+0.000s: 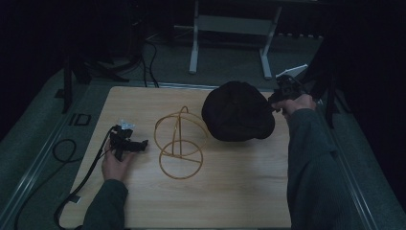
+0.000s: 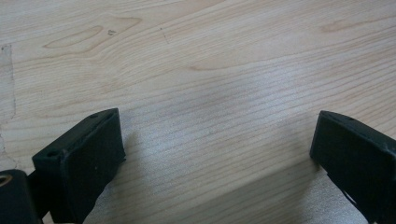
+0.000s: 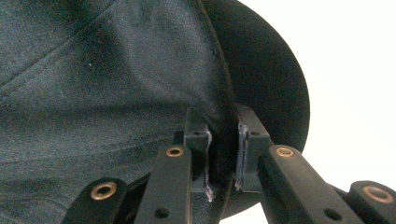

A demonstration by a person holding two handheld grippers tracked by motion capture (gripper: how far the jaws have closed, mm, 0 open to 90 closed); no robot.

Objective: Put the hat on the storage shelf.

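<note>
**Right fingers pinching the cap, left ones idle**

Fingers on the right gripper (image 1: 276, 101) are clamped tight on the edge of a black cap (image 1: 237, 111). In the right gripper view the pads (image 3: 244, 154) squeeze a fold of the dark fabric (image 3: 93, 84) right between them, with the crown spreading away up and left from the grip and the stiff brim (image 3: 275, 88) curving off beyond and to the right of them. From the high view the cap hangs off the tips of those fingers, out toward the middle of the tabletop (image 1: 230, 201), with the right hand (image 1: 298, 103) wrapped round the gripper at the far right edge.

Left gripper (image 1: 128, 143) is a different story: its fingers (image 2: 81, 163) stand wide apart with nothing between them, just bare wood grain (image 2: 210, 93) straight ahead. The left hand (image 1: 116, 160) rests low on the tabletop near the left edge, fingers pointing across toward the centre.

Between the two grippers sits a gold wire stand (image 1: 180, 143), made of hoops, with a round ring at the bottom and an arched loop above it. It's just ahead of the left fingers and well apart from them. The cap's near edge is just beside the stand's upper loop; can't tell if they touch.
</note>
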